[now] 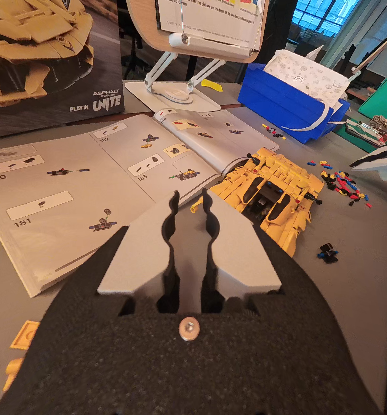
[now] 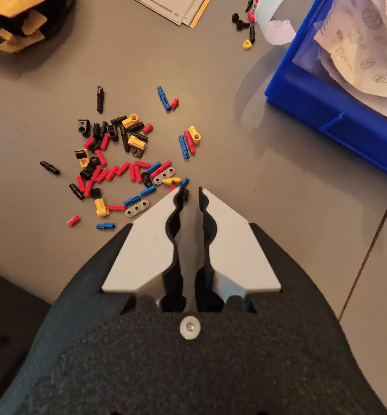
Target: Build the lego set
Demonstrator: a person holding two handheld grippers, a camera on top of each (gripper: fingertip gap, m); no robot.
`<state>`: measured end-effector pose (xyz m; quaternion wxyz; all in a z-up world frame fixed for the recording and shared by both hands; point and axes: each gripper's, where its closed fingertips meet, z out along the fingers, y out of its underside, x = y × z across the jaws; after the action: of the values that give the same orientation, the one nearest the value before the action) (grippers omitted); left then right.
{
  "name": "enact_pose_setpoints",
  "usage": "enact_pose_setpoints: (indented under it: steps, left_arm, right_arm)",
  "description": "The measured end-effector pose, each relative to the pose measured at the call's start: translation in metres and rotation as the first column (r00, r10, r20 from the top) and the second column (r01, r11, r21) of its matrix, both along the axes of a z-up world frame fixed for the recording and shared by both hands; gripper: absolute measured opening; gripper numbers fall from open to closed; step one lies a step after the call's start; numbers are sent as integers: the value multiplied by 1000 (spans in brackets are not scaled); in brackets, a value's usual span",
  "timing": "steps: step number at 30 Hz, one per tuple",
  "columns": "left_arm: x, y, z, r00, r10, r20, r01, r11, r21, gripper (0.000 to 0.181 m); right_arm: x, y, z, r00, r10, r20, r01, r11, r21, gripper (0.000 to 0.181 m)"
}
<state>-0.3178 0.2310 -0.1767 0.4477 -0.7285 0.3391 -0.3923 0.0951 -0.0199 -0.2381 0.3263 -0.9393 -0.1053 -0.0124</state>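
Both your claws, left claw (image 1: 189, 197) and right claw (image 2: 189, 190), are released and empty: yellow brick car body (image 1: 275, 195) mostly built, scattered red, blue and black plastic pins (image 2: 120, 166) left on the grey surface (image 2: 233, 125).

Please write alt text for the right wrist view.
The right gripper, open and empty, hovers over a scattered pile of small red, black, blue and yellow plastic pins on a grey table, beside a blue plastic bin.

Grey wavy-edged fingers (image 1: 143, 247), black textured gripper body (image 2: 188, 370), silver screw (image 2: 190, 327)
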Motion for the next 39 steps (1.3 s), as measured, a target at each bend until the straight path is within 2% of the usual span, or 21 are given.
enact_pose_setpoints:
  steps: [8,15,17,20,22,23,26,28,30,33,35,39]
  left_arm:
    - [1,-2,0,1000,-9,0,9,1000,0,21]
    - [2,-3,-1,1000,-14,3,14,1000,-9,20]
    - [2,-3,-1,1000,-13,4,13,1000,-9,21]
    - [2,-2,0,1000,-7,7,7,1000,-4,21]
    - [1,-1,0,1000,-1,2,1,1000,7,21]
    - [1,0,0,1000,2,-1,-2,1000,10,21]
    - [0,1,-1,1000,2,-4,-2,1000,6,21]
    - [0,0,0,1000,-2,2,2,1000,0,21]
    - [0,-1,1,1000,-7,8,7,1000,-4,21]
    - [-1,-1,6,1000,-8,24,8,1000,-6,21]
    - [-2,-2,7,999,-11,36,12,1000,-15,21]
    - [-3,-1,8,998,-16,54,18,999,-41,21]
  right_arm:
    - [-6,8,-15,995,-11,-101,9,1000,-26,10]
    - [-4,9,-19,997,-22,-68,19,998,-51,4]
    - [-5,10,-16,997,-21,-77,17,999,-51,4]
    - [-14,20,6,997,2,-80,1,999,35,3]
    - [-35,34,30,996,51,-71,-40,989,143,4]
    - [-55,43,43,990,106,-92,-85,974,208,3]
    - [-146,64,69,903,369,-220,-271,887,373,4]
    - [-199,71,65,832,505,-230,-394,830,396,4]
    - [-237,74,46,789,592,-163,-513,782,355,4]
    - [-263,69,9,738,673,-45,-648,726,230,4]
    - [-267,67,-2,722,692,-13,-679,711,182,4]
    - [-270,63,-4,704,698,-130,-676,715,179,4]
